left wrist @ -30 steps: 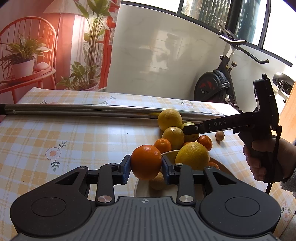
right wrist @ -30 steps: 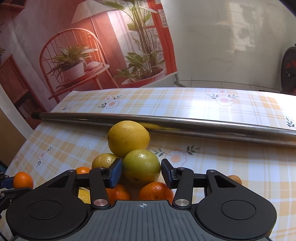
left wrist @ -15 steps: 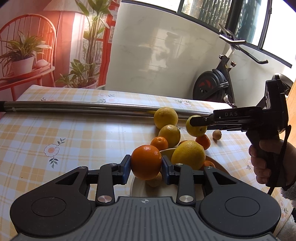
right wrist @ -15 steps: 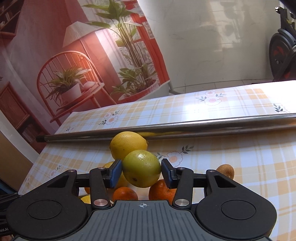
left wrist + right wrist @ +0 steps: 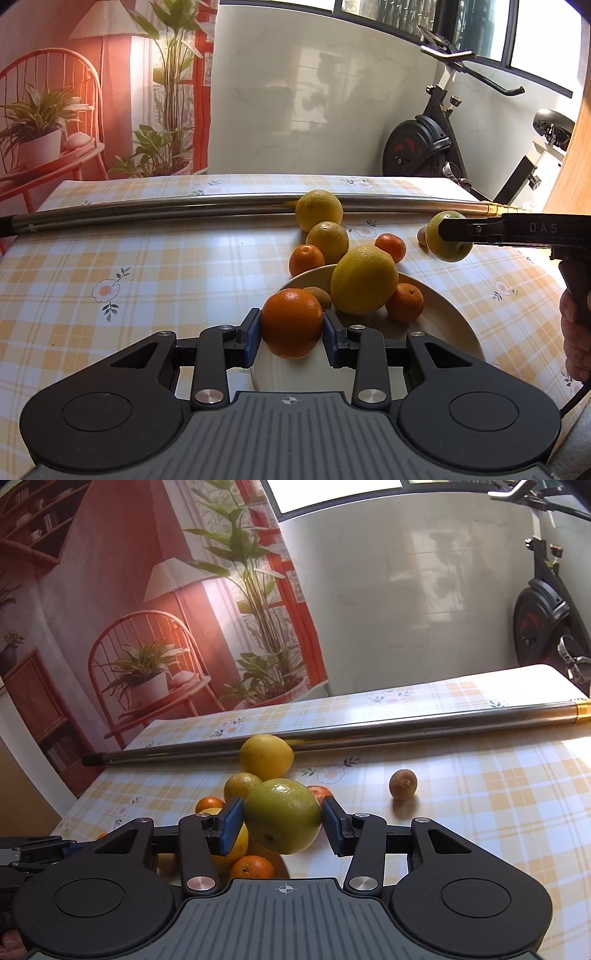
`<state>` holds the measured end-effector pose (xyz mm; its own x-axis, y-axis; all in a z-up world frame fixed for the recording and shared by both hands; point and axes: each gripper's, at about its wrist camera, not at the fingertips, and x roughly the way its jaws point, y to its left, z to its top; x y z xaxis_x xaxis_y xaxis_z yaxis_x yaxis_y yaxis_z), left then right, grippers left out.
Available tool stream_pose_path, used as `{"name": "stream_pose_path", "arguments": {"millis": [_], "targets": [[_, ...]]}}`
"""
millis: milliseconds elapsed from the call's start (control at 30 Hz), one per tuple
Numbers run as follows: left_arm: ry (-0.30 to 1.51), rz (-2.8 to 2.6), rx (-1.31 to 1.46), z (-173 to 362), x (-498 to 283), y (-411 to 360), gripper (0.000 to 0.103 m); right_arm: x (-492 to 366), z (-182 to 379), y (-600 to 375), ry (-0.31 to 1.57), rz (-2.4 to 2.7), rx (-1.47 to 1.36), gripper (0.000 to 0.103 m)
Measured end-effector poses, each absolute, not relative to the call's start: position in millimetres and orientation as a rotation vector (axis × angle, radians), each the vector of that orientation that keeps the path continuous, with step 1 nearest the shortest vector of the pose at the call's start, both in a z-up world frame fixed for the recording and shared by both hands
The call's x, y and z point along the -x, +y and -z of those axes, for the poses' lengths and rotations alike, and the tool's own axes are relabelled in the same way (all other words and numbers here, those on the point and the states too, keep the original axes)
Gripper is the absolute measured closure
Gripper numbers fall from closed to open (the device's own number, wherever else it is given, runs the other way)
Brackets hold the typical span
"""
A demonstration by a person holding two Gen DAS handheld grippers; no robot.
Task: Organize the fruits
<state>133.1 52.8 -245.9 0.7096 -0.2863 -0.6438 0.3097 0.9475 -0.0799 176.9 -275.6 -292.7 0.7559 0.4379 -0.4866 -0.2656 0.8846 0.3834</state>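
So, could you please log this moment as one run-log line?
left gripper: shut on orange, over plate | right gripper: shut on green citrus, lifted | loose fruit on table: several

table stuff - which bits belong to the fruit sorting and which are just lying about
Job: orange in left gripper; green citrus in right gripper; plate; large yellow citrus on it; loose fruit, like the small brown fruit.

Lying about: metal pole; exercise bike.

Plate near edge behind left gripper body.
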Motion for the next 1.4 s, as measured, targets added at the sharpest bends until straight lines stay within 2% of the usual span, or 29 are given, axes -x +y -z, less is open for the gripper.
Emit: {"name": "stream_pose_path", "arguments": {"millis": [567, 1400], "targets": [[0.732, 0.332, -0.078, 254, -125, 44, 0.066, -128, 299, -250, 0.59, -0.456, -0.106, 0.06], [0.772, 0.323, -0.095, 263, -132, 39, 0.066, -130, 314, -240, 0.662, -0.485, -0.029, 0.06]]}}
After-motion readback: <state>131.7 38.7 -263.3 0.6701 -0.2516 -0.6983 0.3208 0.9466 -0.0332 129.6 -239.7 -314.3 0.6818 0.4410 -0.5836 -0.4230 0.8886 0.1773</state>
